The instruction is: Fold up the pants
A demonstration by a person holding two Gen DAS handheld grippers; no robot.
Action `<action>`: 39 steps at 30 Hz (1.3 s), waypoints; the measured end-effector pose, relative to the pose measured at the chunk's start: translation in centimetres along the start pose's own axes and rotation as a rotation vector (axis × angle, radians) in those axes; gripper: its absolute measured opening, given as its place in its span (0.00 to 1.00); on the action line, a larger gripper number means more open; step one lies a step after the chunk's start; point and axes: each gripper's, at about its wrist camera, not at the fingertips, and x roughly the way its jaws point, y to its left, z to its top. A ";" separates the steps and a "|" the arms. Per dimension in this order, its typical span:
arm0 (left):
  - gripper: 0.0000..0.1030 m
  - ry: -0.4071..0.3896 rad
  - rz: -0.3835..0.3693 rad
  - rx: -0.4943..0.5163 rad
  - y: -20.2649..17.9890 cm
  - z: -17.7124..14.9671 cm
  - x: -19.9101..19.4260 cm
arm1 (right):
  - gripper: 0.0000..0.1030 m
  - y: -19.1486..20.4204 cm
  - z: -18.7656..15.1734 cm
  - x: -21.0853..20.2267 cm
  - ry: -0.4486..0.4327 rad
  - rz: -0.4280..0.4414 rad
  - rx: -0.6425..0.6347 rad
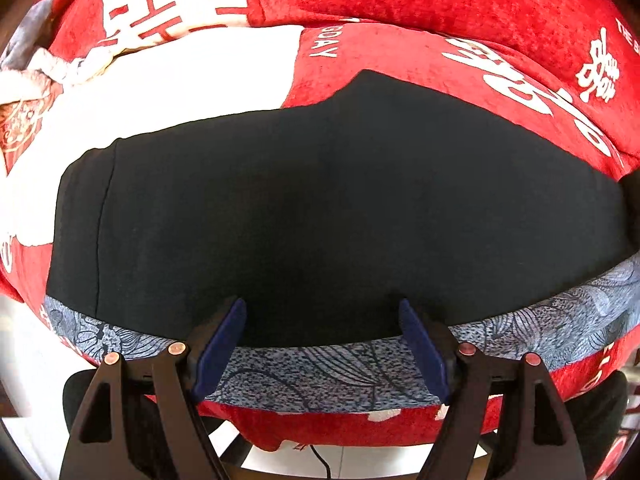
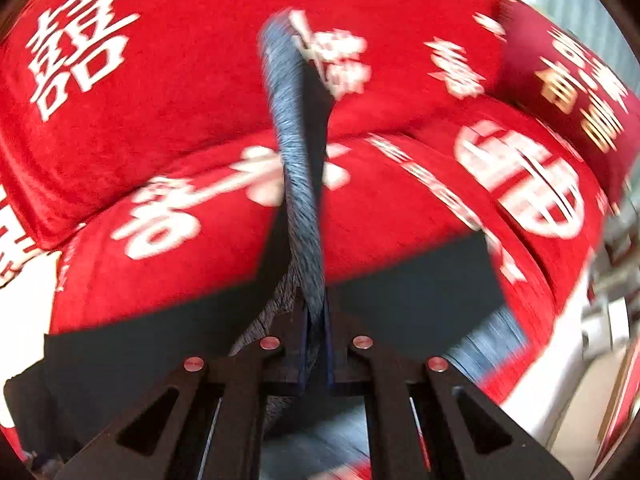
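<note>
Black pants [image 1: 320,208] lie flat on a red blanket [image 1: 440,72], with a grey-blue patterned band [image 1: 328,372] along their near edge. My left gripper [image 1: 322,320] is open, its blue pads [image 1: 218,344] over the band and the black cloth, holding nothing. My right gripper [image 2: 316,332] is shut on the pants: a strip of grey-blue band with black cloth [image 2: 300,168] rises from between its fingers. More black pants cloth [image 2: 420,288] lies below it. The right wrist view is blurred by motion.
The red blanket with white characters [image 2: 140,100] covers the whole surface. A white patch [image 1: 168,88] lies at the far left. A grey and white bundle [image 1: 36,56] sits at the left edge. Pale floor and a cable [image 1: 320,460] show below.
</note>
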 end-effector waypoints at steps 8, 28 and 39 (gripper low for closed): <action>0.77 -0.009 0.011 0.026 -0.8 0.1 0.2 | 0.12 -3.1 -2.5 5.1 0.079 0.042 0.035; 0.78 -0.034 -0.029 0.041 -1.8 -0.5 -0.2 | 0.21 -7.2 -0.3 3.9 0.008 0.025 0.002; 0.78 -0.030 -0.057 0.036 -2.3 -0.6 -0.9 | 0.77 -15.3 0.3 4.0 0.012 0.047 0.184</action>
